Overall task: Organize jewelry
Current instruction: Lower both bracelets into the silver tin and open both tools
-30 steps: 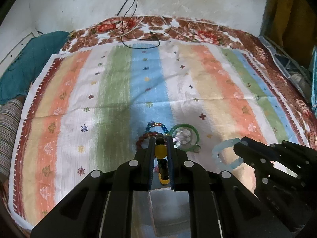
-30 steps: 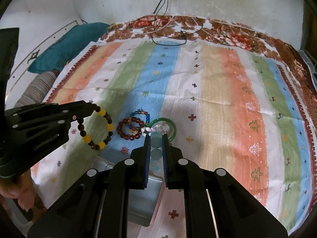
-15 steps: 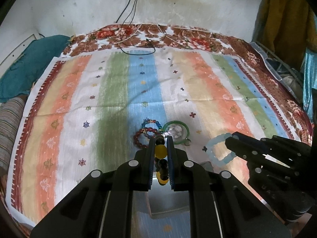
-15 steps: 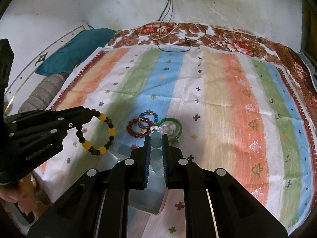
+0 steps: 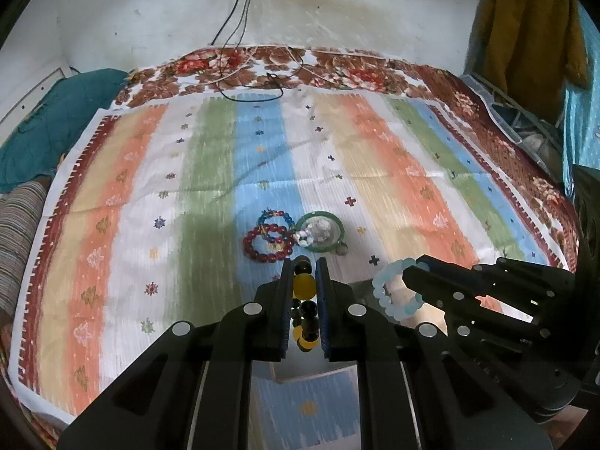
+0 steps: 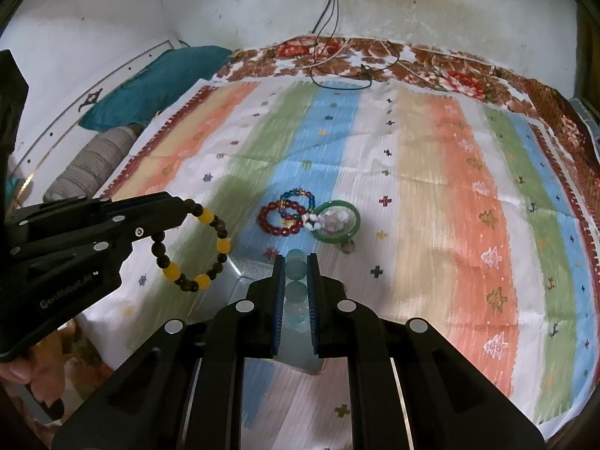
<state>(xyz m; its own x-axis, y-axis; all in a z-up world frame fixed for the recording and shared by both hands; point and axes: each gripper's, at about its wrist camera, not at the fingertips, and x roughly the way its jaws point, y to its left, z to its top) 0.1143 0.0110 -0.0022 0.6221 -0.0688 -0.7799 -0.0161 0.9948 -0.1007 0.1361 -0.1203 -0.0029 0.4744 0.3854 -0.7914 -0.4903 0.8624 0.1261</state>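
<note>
Your clear box [image 6: 243,281] is mostly hidden under both grippers; contents can't be read. The pale blue bracelet [image 5: 390,292] loses its 3 o'clock side behind the right gripper [image 5: 412,273]. The small pendant [image 6: 348,247] at the green bangle's [image 6: 354,225] 6 o'clock is too small to identify. The striped cloth [image 5: 375,150] is motion-blurred throughout. The hand [image 6: 22,371] is cut off at 8 o'clock.
</note>
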